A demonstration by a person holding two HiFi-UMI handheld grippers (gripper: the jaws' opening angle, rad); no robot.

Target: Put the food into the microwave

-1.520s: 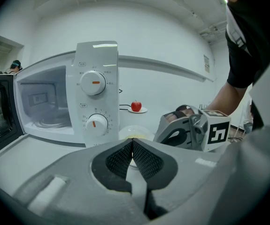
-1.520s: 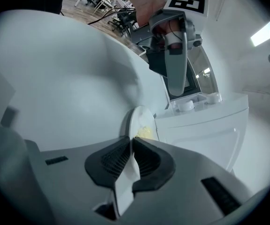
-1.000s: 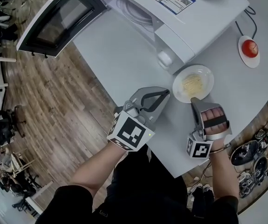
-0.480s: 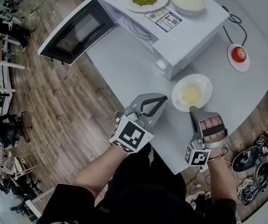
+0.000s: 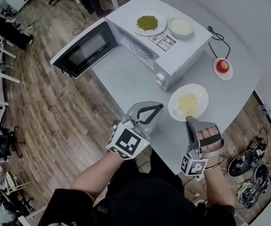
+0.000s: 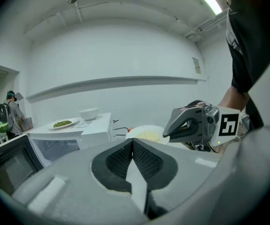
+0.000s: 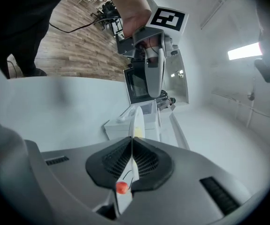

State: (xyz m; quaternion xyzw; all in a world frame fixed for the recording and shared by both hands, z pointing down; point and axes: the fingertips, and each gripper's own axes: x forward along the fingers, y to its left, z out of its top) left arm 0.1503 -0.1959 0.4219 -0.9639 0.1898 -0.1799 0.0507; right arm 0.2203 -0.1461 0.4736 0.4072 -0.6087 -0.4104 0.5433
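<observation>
The right claw [image 5: 190,120] was closed on the near rim of the white plate [image 5: 202,92]. In the right gripper view the rim stood edge-on between the two pads, which pressed on it from both sides. The yellowish food [image 5: 187,103] lay in the middle of this plate. The plate was over the near right part of the grey worktop [image 5: 121,74], just in front of the right corner of the microwave [image 5: 182,46]; I could not tell whether it rested on the worktop or was lifted.

The left claw [image 5: 160,106] was together, with nothing between its pads. It was just left of the plate and did not touch it.

The microwave stood at the far side, and its door [image 5: 83,48] was swung wide open to the left, so the inside was visible. On top of the microwave were a dish of green food [image 5: 147,22] and, to its right, a white bowl [image 5: 180,27]. Further right on the worktop, well apart from the plate, a small saucer [image 5: 217,72] carried a red round thing [image 5: 223,66].
</observation>
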